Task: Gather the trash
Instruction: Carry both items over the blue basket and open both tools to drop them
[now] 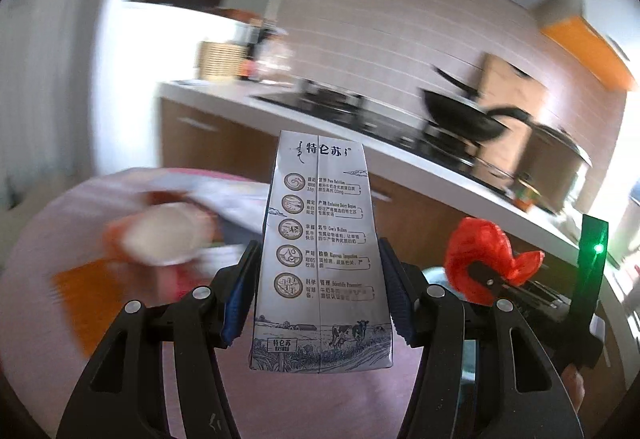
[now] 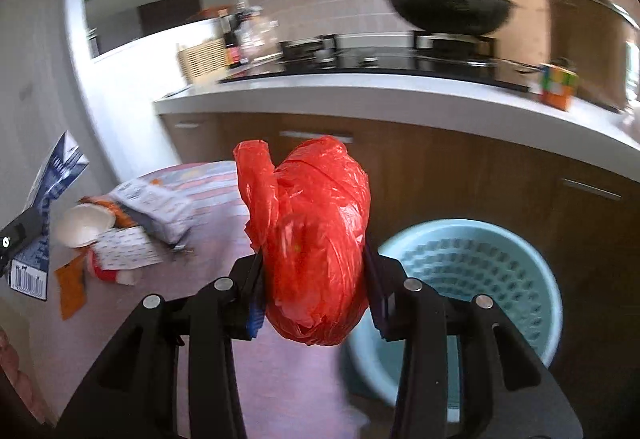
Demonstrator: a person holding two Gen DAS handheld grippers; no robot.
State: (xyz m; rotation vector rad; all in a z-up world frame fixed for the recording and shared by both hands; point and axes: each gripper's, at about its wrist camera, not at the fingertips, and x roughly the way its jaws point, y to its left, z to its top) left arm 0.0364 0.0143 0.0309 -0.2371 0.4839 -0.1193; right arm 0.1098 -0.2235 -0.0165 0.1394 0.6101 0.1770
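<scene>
The left gripper (image 1: 318,279) is clamped on an upright milk carton (image 1: 320,251), pads pressing both sides. The right gripper (image 2: 314,291) grips a crumpled red plastic bag (image 2: 308,239). A light blue basket (image 2: 480,271) sits at 3 o'clock of the bag. Remaining trash (image 2: 132,223) lies on the round table (image 2: 216,179) at 9 o'clock.

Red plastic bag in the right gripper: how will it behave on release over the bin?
The red plastic bag looks thin and crumpled, so probably floppy and very light. It bulges past the right gripper, so it may spring open. It might cling or drift rather than drop straight into the blue basket.
</scene>
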